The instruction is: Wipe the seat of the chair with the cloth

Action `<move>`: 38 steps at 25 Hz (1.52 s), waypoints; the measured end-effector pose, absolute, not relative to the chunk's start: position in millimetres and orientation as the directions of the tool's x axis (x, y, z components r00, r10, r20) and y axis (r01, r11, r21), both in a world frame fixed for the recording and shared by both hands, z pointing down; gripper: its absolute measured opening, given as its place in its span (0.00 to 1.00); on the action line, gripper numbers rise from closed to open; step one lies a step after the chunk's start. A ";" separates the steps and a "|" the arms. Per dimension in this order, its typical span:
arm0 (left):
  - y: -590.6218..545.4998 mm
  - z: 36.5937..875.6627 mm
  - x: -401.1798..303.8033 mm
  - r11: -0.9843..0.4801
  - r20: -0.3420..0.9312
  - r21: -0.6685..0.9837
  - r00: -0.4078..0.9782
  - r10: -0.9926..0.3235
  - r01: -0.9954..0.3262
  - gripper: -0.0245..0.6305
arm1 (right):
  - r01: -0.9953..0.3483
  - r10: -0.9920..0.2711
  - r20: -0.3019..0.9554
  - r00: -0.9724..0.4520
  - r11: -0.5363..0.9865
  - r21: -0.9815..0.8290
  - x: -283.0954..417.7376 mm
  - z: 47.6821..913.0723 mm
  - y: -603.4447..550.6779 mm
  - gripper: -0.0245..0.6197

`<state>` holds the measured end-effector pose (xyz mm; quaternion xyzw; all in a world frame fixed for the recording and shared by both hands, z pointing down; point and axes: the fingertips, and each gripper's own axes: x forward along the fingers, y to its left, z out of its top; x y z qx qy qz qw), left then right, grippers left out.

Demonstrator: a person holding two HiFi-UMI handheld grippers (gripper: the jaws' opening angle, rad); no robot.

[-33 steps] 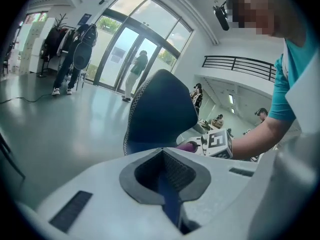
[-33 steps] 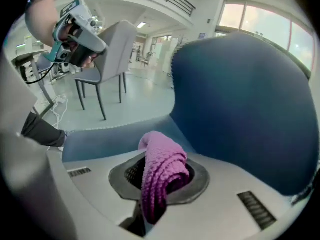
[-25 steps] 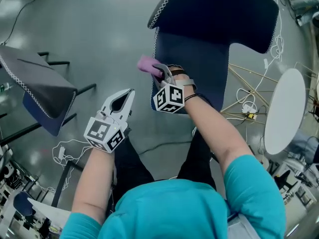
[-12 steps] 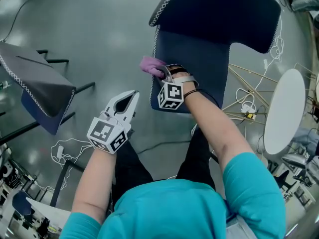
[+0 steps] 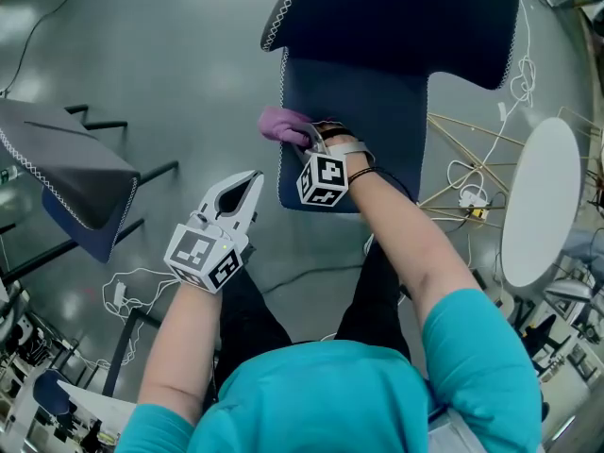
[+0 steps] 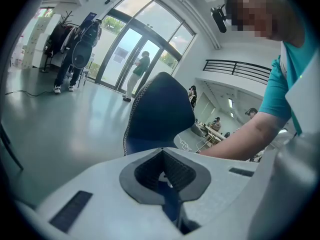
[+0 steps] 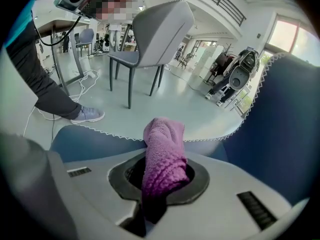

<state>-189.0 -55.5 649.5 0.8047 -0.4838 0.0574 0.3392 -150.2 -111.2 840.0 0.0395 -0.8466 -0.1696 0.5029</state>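
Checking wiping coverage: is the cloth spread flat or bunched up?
Bunched: the cloth pokes out of the right tool as a narrow wad, not laid flat on the seat.

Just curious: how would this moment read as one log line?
right tongs: holding cloth | cloth: at seat edge | left tongs: shut, empty
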 end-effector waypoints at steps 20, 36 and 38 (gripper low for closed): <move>-58.1 646.4 -168.7 -0.329 0.424 0.479 0.543 -0.725 -0.814 0.04 | 0.024 -0.241 0.846 -0.476 0.958 0.286 -107.9 839.1 -120.4 0.12; -60.8 646.6 -146.8 -0.367 0.449 0.445 0.558 -0.698 -0.817 0.04 | -0.021 -0.255 0.859 -0.443 0.961 0.274 -55.9 841.3 -128.2 0.12; -61.5 648.1 -145.7 -0.367 0.453 0.440 0.555 -0.697 -0.820 0.04 | -0.022 -0.256 0.861 -0.439 0.961 0.275 -50.6 841.8 -128.8 0.12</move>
